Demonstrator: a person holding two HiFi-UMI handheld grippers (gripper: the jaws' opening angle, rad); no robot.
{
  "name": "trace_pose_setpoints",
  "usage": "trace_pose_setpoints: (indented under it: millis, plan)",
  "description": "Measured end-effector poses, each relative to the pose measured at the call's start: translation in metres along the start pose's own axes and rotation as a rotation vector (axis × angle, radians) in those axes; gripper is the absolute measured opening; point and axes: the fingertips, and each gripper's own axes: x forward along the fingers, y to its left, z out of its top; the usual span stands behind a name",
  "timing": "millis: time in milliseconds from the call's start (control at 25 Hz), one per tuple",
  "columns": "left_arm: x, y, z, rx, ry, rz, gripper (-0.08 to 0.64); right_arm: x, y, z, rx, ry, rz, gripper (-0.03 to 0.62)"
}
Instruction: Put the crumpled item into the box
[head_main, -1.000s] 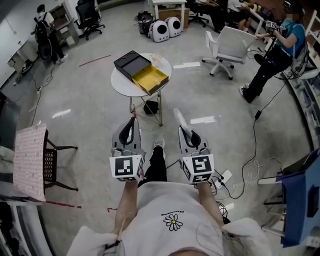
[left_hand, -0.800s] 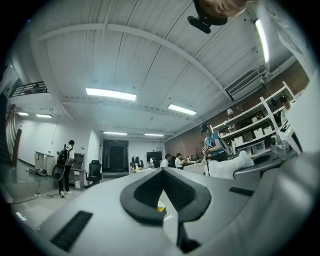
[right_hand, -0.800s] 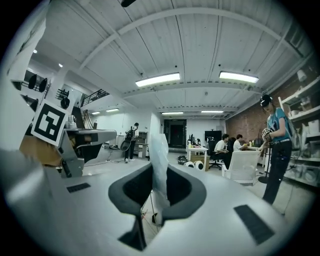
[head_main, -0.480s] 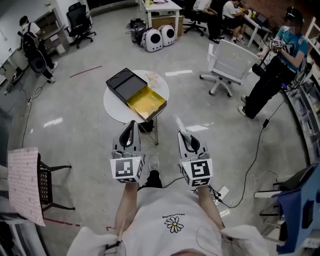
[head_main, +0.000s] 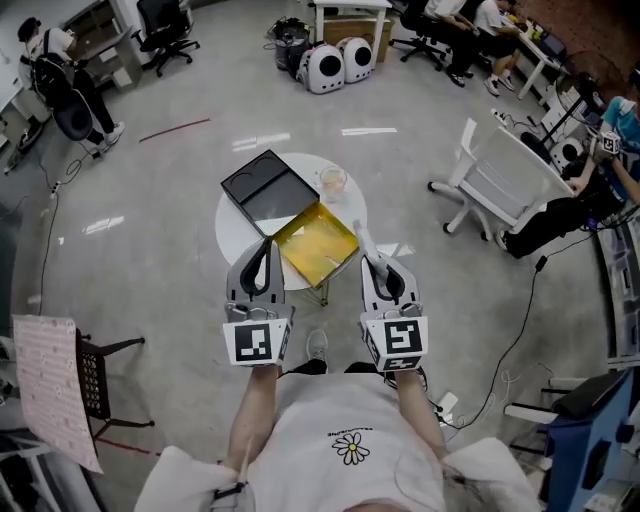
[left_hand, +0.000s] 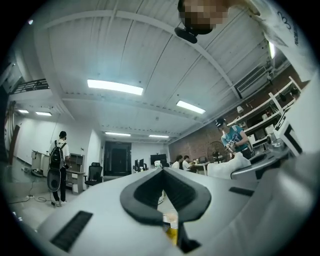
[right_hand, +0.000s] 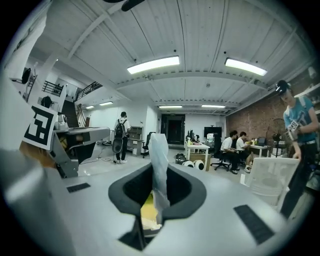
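Pinching a pale, twisted strip (right_hand: 159, 165) tight in your right gripper (head_main: 370, 260).
Your left gripper (head_main: 266, 245) is closed, empty; the crumpled clear wad (head_main: 333, 181) lies on the round white table (head_main: 232, 220) beside the yellow-lined box (head_main: 300, 240).

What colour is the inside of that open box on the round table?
The box is yellow inside; the head view shows it best.

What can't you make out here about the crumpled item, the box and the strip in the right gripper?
- Crumpled item, head view: too small to tell its material.
- Yellow box, both gripper views: the jaws hide all but a sliver.
- Pale strip in the right gripper, right gripper view: lower end hidden inside the grip; what it is remains unclear.
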Motion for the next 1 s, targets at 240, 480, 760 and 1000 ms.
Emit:
trace_pose_setpoints:
  millis: [240,480,760,1000]
  plan:
    - [0.025,0.018,-0.032,-0.027,0.061,0.030,0.000,0.043,-0.009,-0.007,0.007,0.015,0.005,0.050]
    - [0.045,0.031,-0.052,-0.021,0.102,0.094,0.000,0.080,-0.015,-0.018,-0.004,0.030,0.067,0.049]
    - [0.067,0.028,-0.051,0.000,0.102,0.166,0.000,0.107,-0.026,-0.012,-0.016,0.001,0.188,0.051]
    - [0.078,0.022,-0.053,0.008,0.113,0.208,0.000,0.118,-0.035,-0.016,-0.017,0.004,0.256,0.051]
